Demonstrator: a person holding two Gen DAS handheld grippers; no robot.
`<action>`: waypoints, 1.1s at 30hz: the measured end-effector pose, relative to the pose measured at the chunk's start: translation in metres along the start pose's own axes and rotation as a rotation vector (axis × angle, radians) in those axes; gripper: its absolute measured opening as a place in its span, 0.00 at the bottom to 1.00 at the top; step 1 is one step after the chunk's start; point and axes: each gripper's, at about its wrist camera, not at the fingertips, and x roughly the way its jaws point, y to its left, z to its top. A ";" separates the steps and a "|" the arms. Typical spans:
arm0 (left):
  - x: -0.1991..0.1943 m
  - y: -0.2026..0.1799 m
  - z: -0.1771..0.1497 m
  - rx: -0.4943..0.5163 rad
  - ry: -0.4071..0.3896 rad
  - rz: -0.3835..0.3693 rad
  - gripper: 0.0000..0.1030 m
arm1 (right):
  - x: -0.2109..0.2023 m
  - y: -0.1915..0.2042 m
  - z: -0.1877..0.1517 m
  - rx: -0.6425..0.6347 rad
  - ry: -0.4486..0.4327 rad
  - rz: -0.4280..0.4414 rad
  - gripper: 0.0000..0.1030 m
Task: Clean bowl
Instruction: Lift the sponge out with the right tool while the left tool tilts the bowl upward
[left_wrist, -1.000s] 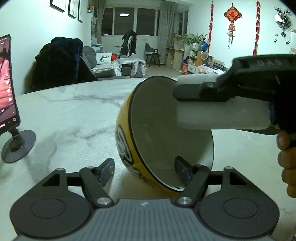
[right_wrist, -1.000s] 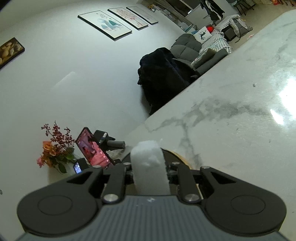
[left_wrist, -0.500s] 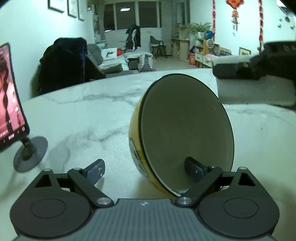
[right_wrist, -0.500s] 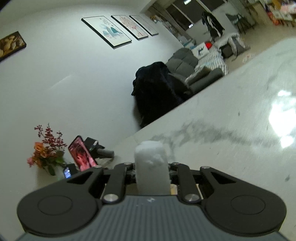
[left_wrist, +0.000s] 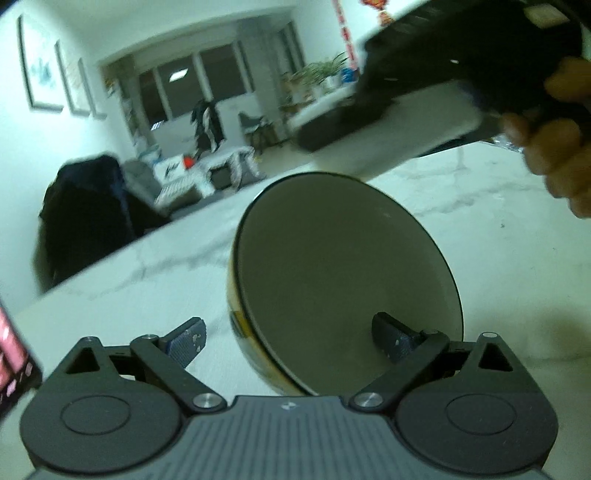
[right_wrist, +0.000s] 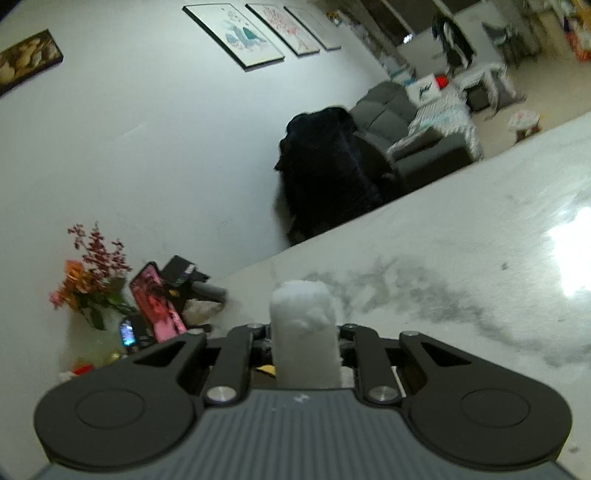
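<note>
Bowl (left_wrist: 343, 273) sits tilted, my left gripper (left_wrist: 291, 334) straddling its rim loosely; right gripper (right_wrist: 304, 334) pinches the sponge (right_wrist: 304, 332) above it. I'd tighten first, then wipe inside.

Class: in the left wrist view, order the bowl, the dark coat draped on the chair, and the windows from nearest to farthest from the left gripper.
1. bowl, between the left gripper fingers.
2. dark coat, left, past the table edge.
3. windows, on the far wall.
</note>
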 end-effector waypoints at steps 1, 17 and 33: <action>0.003 -0.002 0.001 0.014 -0.009 -0.008 0.94 | 0.003 -0.002 0.003 0.006 0.003 0.013 0.18; 0.065 -0.031 0.017 0.166 -0.108 -0.118 0.94 | -0.008 -0.046 0.026 0.047 -0.020 -0.017 0.18; 0.078 -0.088 0.000 0.373 -0.205 0.026 0.94 | -0.014 -0.045 0.027 0.006 0.001 0.039 0.18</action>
